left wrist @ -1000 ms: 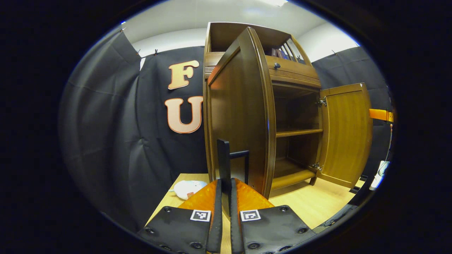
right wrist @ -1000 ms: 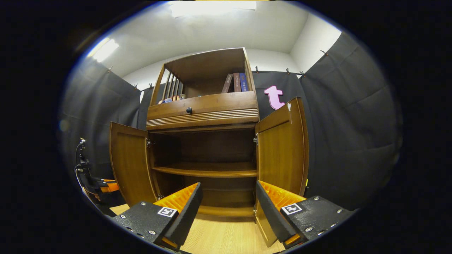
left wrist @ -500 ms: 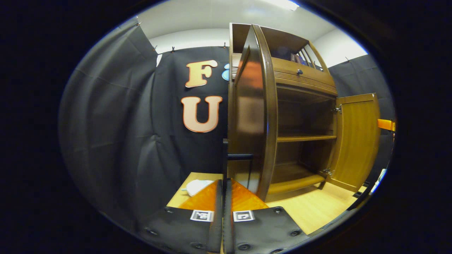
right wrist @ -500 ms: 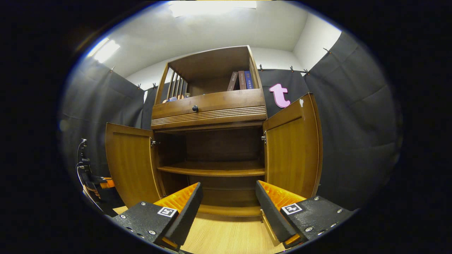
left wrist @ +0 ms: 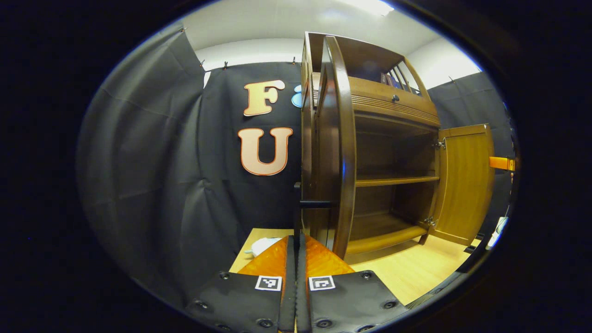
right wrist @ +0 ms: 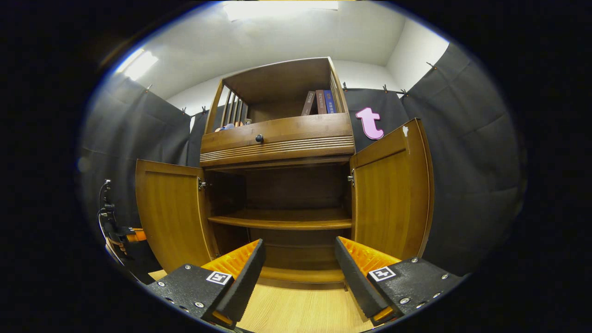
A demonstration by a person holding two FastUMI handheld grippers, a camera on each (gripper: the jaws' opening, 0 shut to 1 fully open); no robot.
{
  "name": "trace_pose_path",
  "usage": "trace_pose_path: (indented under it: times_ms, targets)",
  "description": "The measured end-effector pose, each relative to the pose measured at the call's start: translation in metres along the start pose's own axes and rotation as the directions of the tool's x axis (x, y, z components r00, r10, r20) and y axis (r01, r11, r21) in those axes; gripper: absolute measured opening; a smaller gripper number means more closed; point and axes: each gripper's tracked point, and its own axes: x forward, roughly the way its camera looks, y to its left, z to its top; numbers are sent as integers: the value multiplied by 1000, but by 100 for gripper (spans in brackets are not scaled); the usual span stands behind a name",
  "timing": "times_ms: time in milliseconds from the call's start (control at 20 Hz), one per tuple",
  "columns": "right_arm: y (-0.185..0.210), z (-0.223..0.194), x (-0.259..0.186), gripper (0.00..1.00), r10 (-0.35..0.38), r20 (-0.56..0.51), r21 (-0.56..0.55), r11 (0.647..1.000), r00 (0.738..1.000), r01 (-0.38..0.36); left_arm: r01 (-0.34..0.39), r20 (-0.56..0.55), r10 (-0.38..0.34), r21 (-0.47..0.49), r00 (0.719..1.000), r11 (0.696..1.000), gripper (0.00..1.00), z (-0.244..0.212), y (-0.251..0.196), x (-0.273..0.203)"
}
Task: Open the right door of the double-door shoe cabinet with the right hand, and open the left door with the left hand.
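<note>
Now, two doors are seen swung wide on the shoe cabinet (right wrist: 277, 138): the left door (right wrist: 171, 212) and the right door (right wrist: 393, 199), both standing open off their hinges. In the left gripper view, the left door (left wrist: 335, 148) is met almost edge-on, right ahead, and its dark bar handle (left wrist: 303, 203) is gripped by the left gripper (left wrist: 296, 247), whose fingers are pressed together around the bar. Behind that door's edge, much of the cabinet's left side is blocked from sight. A pale object (left wrist: 263, 245) is glimpsed on the wooden floor (left wrist: 416, 273), half hidden by the fingers; what it is cannot be made out. In the right gripper view, the right gripper (right wrist: 299, 259) is held spread wide, with nothing between its fingers, facing the bare inner shelf (right wrist: 282, 222). One drawer knob (right wrist: 259, 138) is counted, and three books (right wrist: 320, 101) up top. At far left the other gripper (right wrist: 121, 233) is caught, small and dim.
</note>
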Motion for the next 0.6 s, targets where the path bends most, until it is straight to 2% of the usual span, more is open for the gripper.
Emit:
trace_pose_path:
  times_ms: [100,250,450,500,550,600]
  targets:
    - [-1,1,1,92,-4,-2,-3,1000,1000,4,-30,-26,30,-9,999,1000,12,0,3,-9]
    - [-4,0,3,92,-8,-6,-5,1000,1000,8,-129,-12,130,31,991,991,12,21,11,-30]
    - [-9,4,4,92,-21,-6,-12,1000,1000,21,-210,37,208,55,977,976,31,52,7,-61]
    - [-11,8,3,92,-25,-3,-16,1000,1000,25,-215,53,212,53,976,975,41,62,1,-66]
    - [-13,11,4,92,-31,2,-20,999,1000,32,-202,64,199,45,978,978,41,70,-8,-67]
    - [-17,15,3,92,-40,7,-22,999,999,40,-183,75,180,32,981,983,49,79,-18,-68]
